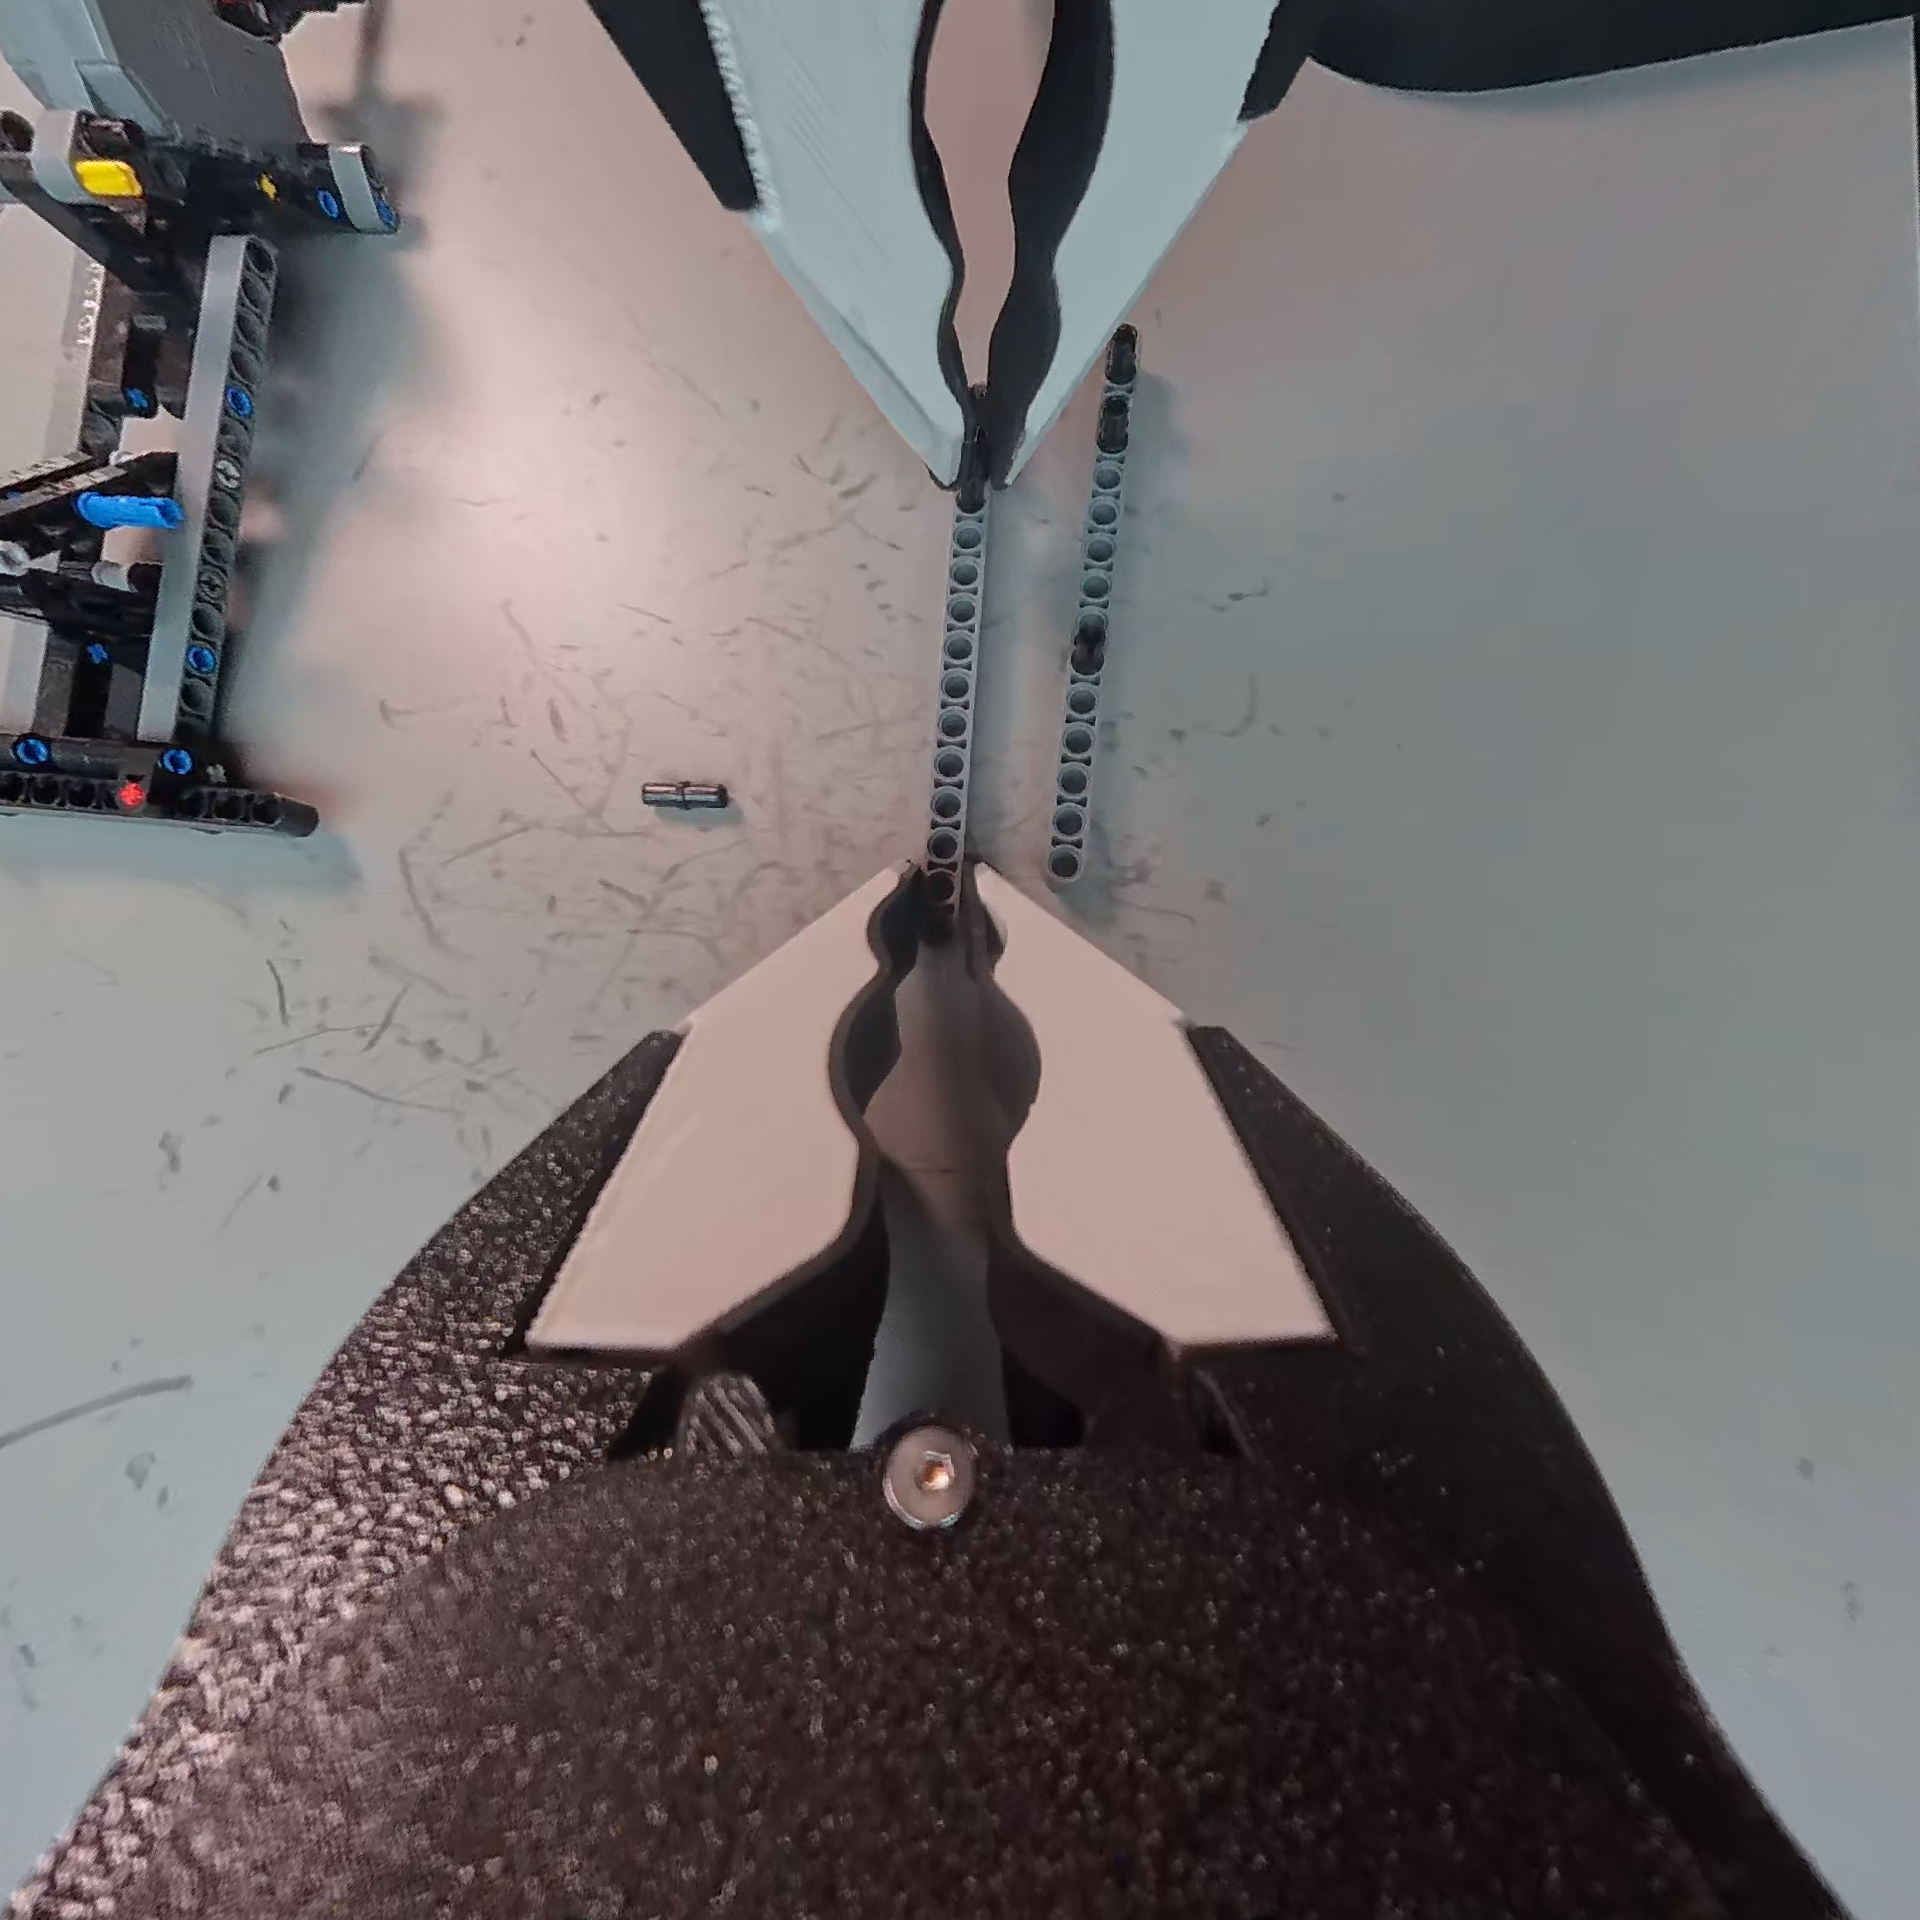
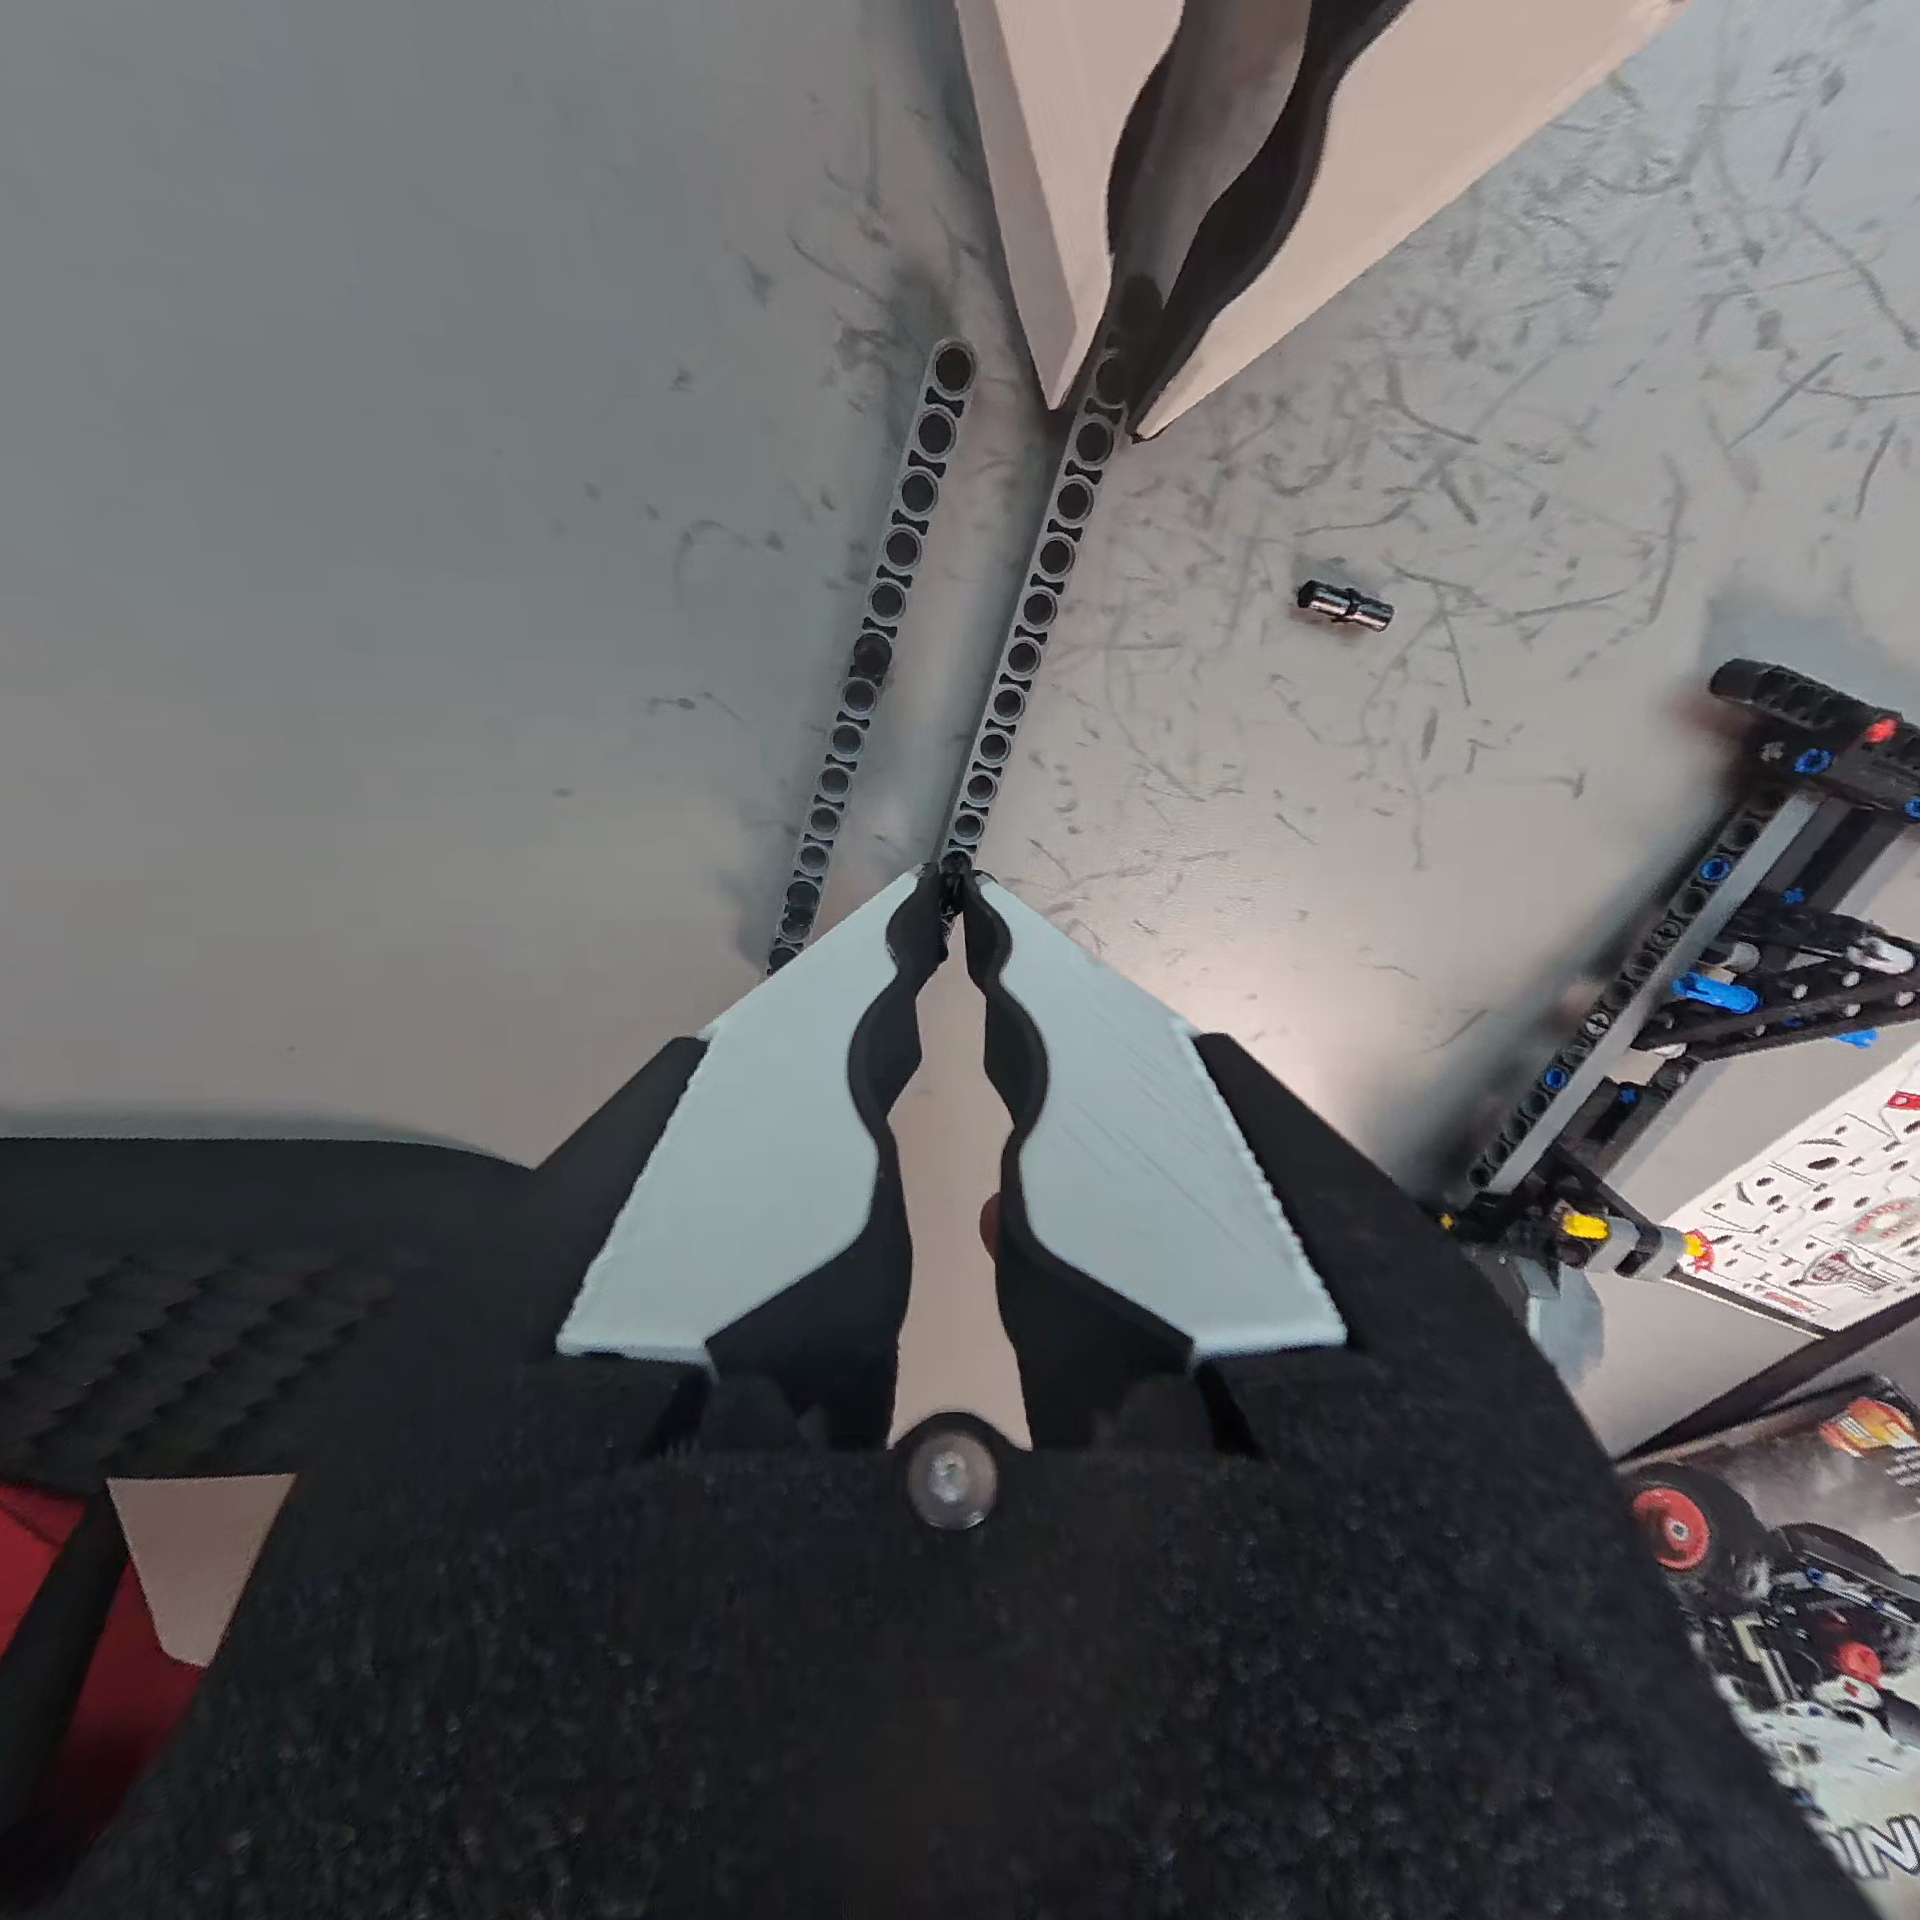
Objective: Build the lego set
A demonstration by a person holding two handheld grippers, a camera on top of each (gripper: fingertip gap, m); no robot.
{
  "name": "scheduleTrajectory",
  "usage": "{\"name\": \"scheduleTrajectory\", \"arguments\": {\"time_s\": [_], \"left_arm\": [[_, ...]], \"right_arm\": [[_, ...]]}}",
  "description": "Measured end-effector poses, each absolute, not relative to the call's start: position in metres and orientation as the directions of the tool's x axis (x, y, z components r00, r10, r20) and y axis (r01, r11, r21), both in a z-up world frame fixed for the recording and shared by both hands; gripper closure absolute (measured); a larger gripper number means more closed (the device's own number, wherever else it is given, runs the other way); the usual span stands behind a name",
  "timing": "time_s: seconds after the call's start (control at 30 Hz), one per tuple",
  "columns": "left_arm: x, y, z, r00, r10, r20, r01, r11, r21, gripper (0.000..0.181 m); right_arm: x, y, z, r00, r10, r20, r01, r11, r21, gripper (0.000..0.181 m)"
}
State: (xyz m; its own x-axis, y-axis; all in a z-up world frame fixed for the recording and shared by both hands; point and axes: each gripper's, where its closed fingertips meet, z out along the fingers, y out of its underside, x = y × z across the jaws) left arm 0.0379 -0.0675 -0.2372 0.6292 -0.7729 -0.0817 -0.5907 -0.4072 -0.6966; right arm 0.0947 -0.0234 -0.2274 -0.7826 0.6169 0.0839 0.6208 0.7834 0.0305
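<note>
A long grey holed beam (image 1: 958,675) spans between my two grippers above the table. My left gripper (image 1: 943,902) is shut on its near end. In the left wrist view my right gripper (image 1: 979,470) is shut on a small black pin (image 1: 975,457) at the beam's far end. In the right wrist view, my right gripper (image 2: 954,891) pinches that pin (image 2: 954,878) against the beam (image 2: 1023,644), and the left gripper (image 2: 1103,407) holds the far end. A second grey beam (image 1: 1091,623) (image 2: 871,665) with black pins in it lies flat beside it.
A loose black pin (image 1: 684,796) (image 2: 1343,606) lies on the scratched grey table (image 1: 1507,727). The part-built black and grey frame model (image 1: 156,468) (image 2: 1714,935) stands to one side. An instruction sheet (image 2: 1829,1195) and the set's box (image 2: 1787,1621) lie at the right edge. The grippers' ends are close to 8 cm from one another.
</note>
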Motion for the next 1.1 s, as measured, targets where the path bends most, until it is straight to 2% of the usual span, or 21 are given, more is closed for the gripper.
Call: {"name": "scheduleTrajectory", "arguments": {"time_s": [0.33,0.47,0.67,0.87,0.93,0.97,1.1], "left_arm": [[0.038,-0.068,-0.237,0.635,-0.769,-0.074,-0.584,-0.415,-0.698,0.172],[0.038,-0.067,-0.237,0.636,-0.768,-0.078,-0.585,-0.413,-0.698,0.172],[0.038,-0.068,-0.237,0.642,-0.763,-0.080,-0.582,-0.416,-0.699,0.172],[0.038,-0.068,-0.237,0.641,-0.763,-0.082,-0.583,-0.415,-0.698,0.172],[0.038,-0.068,-0.237,0.646,-0.758,-0.089,-0.584,-0.415,-0.698,0.172],[0.037,-0.068,-0.237,0.647,-0.758,-0.089,-0.583,-0.416,-0.698,0.172],[0.037,-0.068,-0.237,0.648,-0.757,-0.083,-0.580,-0.420,-0.698,0.172]], "right_arm": [[0.094,-0.025,-0.229,-0.876,0.473,0.097,0.482,0.867,0.124,0.178],[0.095,-0.024,-0.230,-0.867,0.493,0.068,0.498,0.859,0.121,0.177],[0.096,-0.026,-0.232,-0.801,0.595,0.066,0.594,0.804,-0.030,0.177],[0.095,-0.025,-0.232,-0.720,0.690,0.077,0.683,0.724,-0.095,0.176],[0.097,-0.026,-0.228,-0.701,0.710,0.066,0.697,0.702,-0.147,0.163],[0.097,-0.027,-0.224,-0.683,0.728,0.057,0.710,0.680,-0.181,0.162],[0.095,-0.026,-0.215,-0.643,0.763,0.060,0.728,0.634,-0.263,0.170]]}}
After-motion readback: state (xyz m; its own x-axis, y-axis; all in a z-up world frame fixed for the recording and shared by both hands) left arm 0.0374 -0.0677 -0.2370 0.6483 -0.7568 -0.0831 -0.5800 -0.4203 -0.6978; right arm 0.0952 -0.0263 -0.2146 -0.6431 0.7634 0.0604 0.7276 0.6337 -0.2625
